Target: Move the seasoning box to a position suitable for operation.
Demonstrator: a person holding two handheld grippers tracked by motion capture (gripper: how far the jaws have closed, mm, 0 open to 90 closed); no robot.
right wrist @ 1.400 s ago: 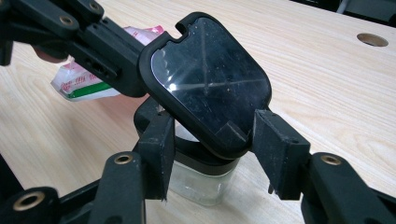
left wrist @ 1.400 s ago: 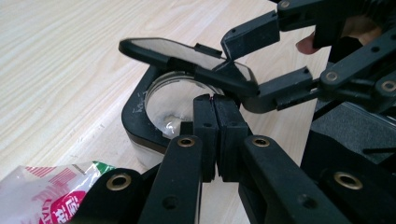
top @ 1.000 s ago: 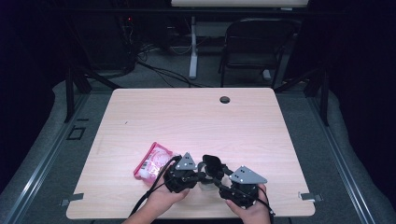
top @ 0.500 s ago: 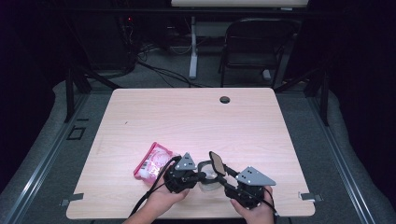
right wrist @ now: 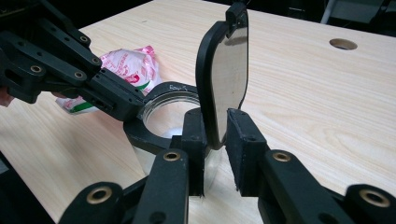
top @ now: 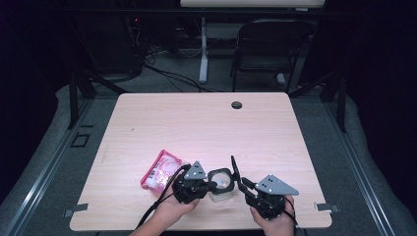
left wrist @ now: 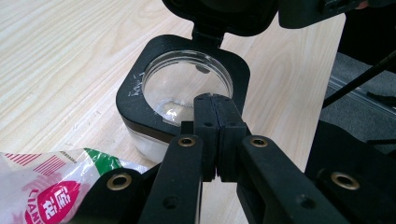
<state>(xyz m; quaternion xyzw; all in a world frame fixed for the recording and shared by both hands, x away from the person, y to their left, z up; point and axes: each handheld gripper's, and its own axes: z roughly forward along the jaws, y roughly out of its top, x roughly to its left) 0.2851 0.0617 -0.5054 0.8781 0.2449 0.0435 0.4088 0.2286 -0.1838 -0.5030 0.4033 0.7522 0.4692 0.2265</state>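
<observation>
A clear container (top: 220, 189) with a black square rim (left wrist: 135, 93) stands near the table's front edge. Its hinged black lid (right wrist: 229, 70) stands upright, shiny inner face to the right. My left gripper (left wrist: 215, 100) is shut, its tips resting on the rim's near side; from the right gripper view the left gripper (right wrist: 135, 100) reaches in from the left. My right gripper (right wrist: 215, 126) straddles the lid's lower part. Its jaws have just been closing, and a thin gap still shows at the right pad (right wrist: 243, 135). In the high view, the right gripper (top: 238, 179) sits just right of the lid (top: 234, 169).
A pink and white snack bag (top: 160, 172) lies just left of the container, close under the left gripper. The table (top: 275, 142) has a round cable hole (top: 236, 104) at the back. A dark chair (top: 268, 49) stands beyond the far edge.
The lid has swung up from a tilted position to upright. The right hand has shifted slightly right, and its jaws have narrowed around the lid. The left gripper has stayed on the rim.
</observation>
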